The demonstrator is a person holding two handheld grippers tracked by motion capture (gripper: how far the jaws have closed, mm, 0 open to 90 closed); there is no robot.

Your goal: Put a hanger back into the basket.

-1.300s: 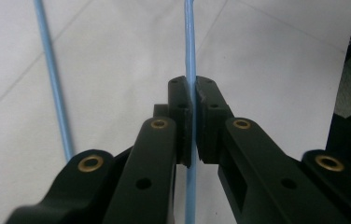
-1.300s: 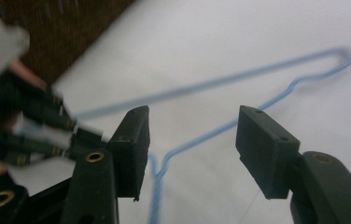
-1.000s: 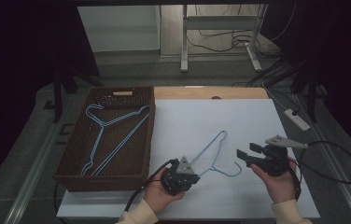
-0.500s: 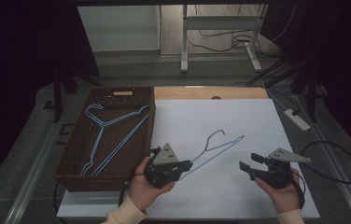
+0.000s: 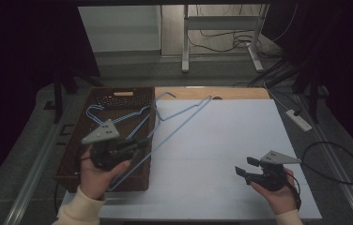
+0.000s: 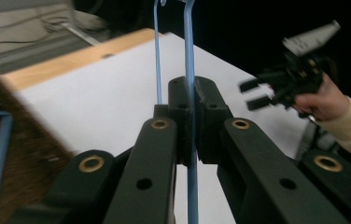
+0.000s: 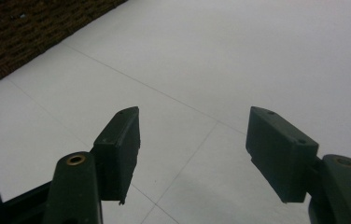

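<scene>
Now L gripper (image 5: 139, 142) jaws clenched on blue hanger (image 5: 184, 119); R gripper (image 5: 243, 168) jaws wide, empty.

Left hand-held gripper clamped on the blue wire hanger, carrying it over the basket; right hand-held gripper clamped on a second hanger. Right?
Not quite. The right hand-held gripper is open and empty over the white table, as the right gripper view shows. The left hand-held gripper does clamp the blue wire hanger by the basket.

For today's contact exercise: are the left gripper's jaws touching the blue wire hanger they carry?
Touching. In the left gripper view, the left gripper has both jaws pressed onto the hanger wire, no gap.
</scene>
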